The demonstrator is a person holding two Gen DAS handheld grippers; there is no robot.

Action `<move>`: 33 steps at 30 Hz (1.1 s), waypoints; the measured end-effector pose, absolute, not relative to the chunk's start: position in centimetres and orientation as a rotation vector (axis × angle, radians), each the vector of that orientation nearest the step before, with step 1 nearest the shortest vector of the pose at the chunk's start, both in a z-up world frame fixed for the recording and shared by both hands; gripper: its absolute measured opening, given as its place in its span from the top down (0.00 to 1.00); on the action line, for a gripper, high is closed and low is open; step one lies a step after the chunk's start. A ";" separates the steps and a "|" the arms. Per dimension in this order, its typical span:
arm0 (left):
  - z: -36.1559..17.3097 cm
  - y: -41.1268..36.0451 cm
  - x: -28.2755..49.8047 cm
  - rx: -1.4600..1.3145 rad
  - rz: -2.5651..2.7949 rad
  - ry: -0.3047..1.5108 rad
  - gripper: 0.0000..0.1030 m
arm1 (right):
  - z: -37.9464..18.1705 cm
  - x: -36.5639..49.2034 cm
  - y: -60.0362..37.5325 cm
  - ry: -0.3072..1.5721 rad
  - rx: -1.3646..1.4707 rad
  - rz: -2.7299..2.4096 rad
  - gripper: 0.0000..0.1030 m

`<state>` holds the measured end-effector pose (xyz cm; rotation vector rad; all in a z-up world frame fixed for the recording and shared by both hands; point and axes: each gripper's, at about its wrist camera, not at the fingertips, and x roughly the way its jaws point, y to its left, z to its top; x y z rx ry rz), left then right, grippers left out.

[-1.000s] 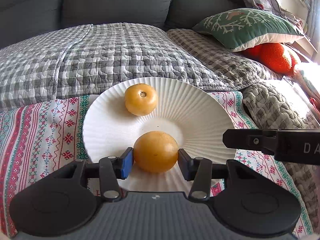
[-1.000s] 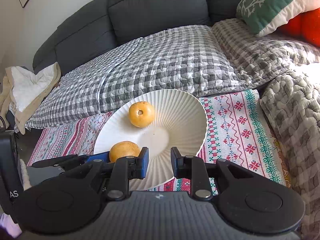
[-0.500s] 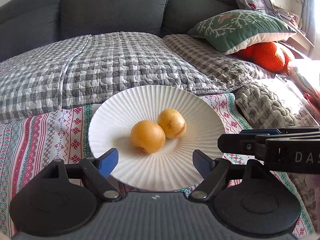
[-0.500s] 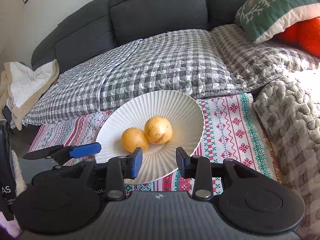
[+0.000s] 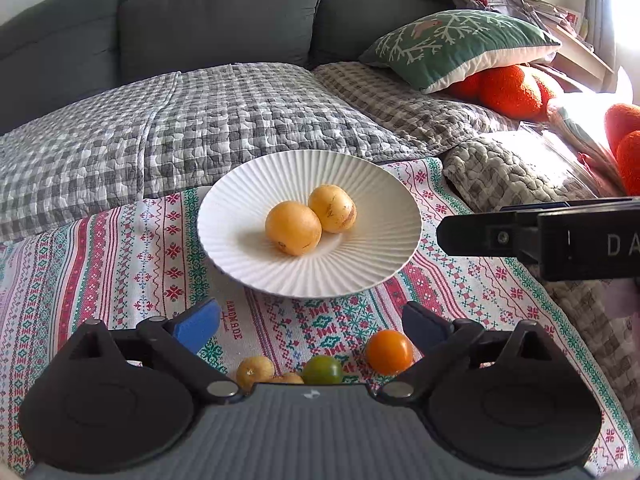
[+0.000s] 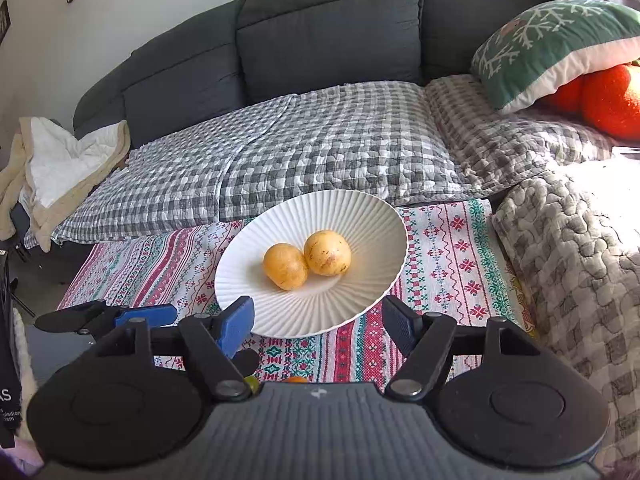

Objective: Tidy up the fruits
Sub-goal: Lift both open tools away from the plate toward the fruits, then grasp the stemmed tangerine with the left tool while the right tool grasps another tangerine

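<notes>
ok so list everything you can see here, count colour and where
plate: 1, white ribbed, on the patterned cloth
yellow fruits: 2, touching, in the plate's middle
small fruits: about 4, orange, green, two yellowish, on the cloth near the camera
patterned cloth: 1, red, green, white
checked quilt: grey and white, over the sofa seat
sofa: 1, dark grey
cushion: 1, green, white snowflakes
left gripper: open, empty, short of the plate
right gripper: open, empty

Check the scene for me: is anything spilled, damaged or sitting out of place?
Nothing spilled or broken. The white plate holds two yellow fruits touching each other. Loose on the patterned cloth lie an orange tomato, a green one and small yellow fruits.
</notes>
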<state>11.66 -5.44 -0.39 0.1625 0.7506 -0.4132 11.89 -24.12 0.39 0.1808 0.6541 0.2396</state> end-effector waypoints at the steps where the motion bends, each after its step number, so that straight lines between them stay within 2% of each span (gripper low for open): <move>1: -0.4 -5.2 11.4 0.165 -0.411 0.753 0.06 | 0.4 11.6 -24.0 0.656 0.169 0.240 0.31; 9: -0.7 -2.3 8.5 0.168 -0.392 0.788 0.04 | 0.1 9.3 -23.1 0.676 0.105 0.238 0.13; 12: -1.2 -0.9 7.4 0.149 -0.384 0.799 0.04 | -0.3 8.4 -22.9 0.682 0.094 0.242 0.09; 21: -2.0 2.2 4.7 0.106 -0.373 0.806 0.04 | -1.9 5.9 -21.6 0.643 0.018 0.300 0.01; 33: -4.6 3.0 1.0 0.154 -0.469 0.797 0.05 | -4.2 3.0 -19.1 0.617 -0.118 0.423 0.01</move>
